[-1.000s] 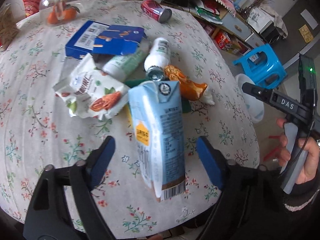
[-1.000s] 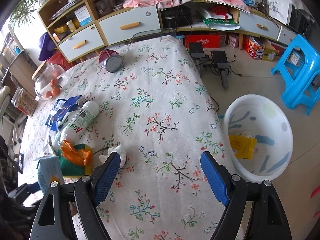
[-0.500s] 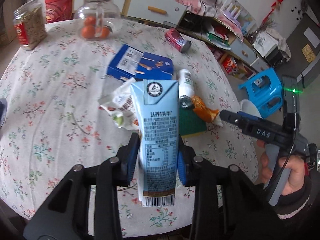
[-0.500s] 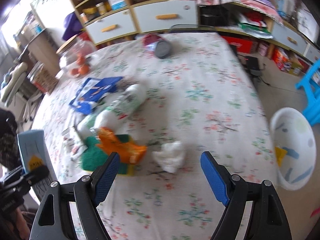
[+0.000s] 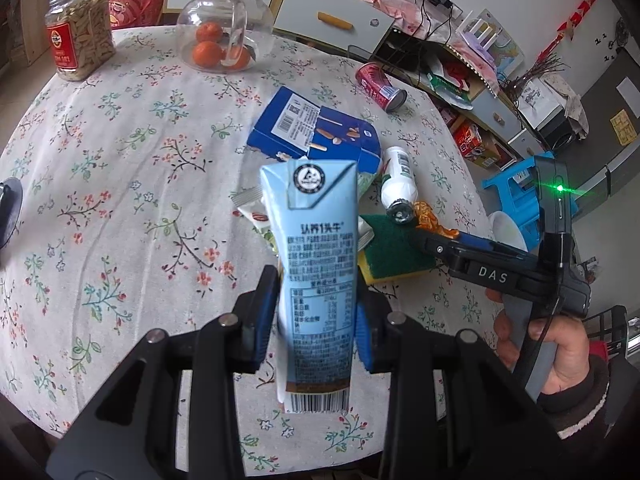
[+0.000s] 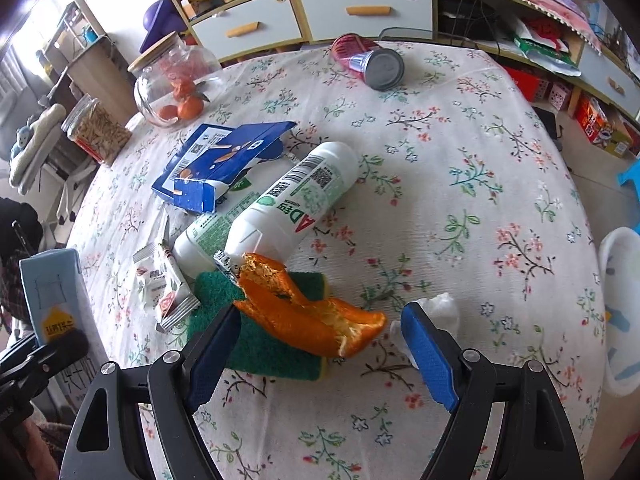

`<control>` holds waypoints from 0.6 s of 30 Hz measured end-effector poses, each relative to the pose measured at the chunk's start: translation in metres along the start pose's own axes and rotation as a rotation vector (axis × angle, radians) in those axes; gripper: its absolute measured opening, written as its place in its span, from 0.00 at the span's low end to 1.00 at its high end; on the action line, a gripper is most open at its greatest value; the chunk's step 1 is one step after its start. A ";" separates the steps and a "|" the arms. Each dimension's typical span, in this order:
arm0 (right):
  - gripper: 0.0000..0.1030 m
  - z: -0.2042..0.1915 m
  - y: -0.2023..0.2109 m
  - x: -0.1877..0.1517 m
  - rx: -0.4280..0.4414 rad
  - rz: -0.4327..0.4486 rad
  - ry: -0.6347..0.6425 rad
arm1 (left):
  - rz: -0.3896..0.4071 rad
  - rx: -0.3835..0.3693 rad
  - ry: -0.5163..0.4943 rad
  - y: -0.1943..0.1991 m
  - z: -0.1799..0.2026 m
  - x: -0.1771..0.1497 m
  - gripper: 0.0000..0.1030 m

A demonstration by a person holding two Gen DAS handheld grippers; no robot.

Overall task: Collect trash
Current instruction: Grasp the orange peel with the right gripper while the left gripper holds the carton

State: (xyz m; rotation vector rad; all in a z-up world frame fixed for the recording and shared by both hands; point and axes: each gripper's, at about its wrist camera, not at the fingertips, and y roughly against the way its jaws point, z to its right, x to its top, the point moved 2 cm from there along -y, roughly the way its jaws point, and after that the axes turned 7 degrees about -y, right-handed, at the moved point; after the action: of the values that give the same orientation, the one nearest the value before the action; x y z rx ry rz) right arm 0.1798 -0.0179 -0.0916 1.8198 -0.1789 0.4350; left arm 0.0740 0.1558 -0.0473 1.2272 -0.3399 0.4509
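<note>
My left gripper [image 5: 316, 320] is shut on a light blue milk carton [image 5: 316, 264], held upright above the flowered tablecloth; the carton [image 6: 52, 284] also shows at the left edge of the right wrist view. My right gripper [image 6: 320, 352] stands open over an orange peel [image 6: 308, 312] that lies on a green sponge [image 6: 260, 336], the peel between its fingers but untouched. A crumpled white tissue [image 6: 436, 312] lies by its right finger. Behind the peel lie a white drink bottle [image 6: 296, 204], a blue snack box [image 6: 224, 160], a nut wrapper [image 6: 168, 280] and a red can [image 6: 368, 60].
A glass jar with oranges [image 5: 224, 28] and a jar of seeds [image 5: 80, 36] stand at the table's far side. A white basin [image 6: 620, 312] sits on the floor off the table's right edge, near a blue stool [image 5: 520, 192]. Shelves and drawers [image 6: 344, 12] line the wall.
My left gripper closed on the milk carton and raised it off the table. My right gripper swung left from the basin side and came down over the orange peel.
</note>
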 end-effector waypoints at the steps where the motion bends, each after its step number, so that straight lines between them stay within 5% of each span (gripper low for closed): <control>1: 0.81 -0.001 -0.002 0.000 0.001 -0.002 0.001 | -0.001 0.001 0.002 0.000 -0.001 0.001 0.36; 3: 0.77 -0.003 -0.003 0.001 0.001 -0.003 0.004 | -0.002 0.003 0.004 -0.001 -0.001 0.001 0.36; 10: 0.42 -0.009 0.006 -0.001 -0.010 0.015 0.047 | -0.009 0.008 0.001 -0.002 -0.001 -0.001 0.35; 18: 0.33 0.000 0.022 -0.006 0.003 0.032 0.044 | -0.001 0.009 0.000 -0.002 0.004 0.001 0.36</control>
State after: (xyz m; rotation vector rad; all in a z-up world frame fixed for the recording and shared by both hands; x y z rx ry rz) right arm 0.1672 -0.0252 -0.0747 1.8107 -0.1771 0.4981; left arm 0.0757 0.1514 -0.0478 1.2365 -0.3374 0.4519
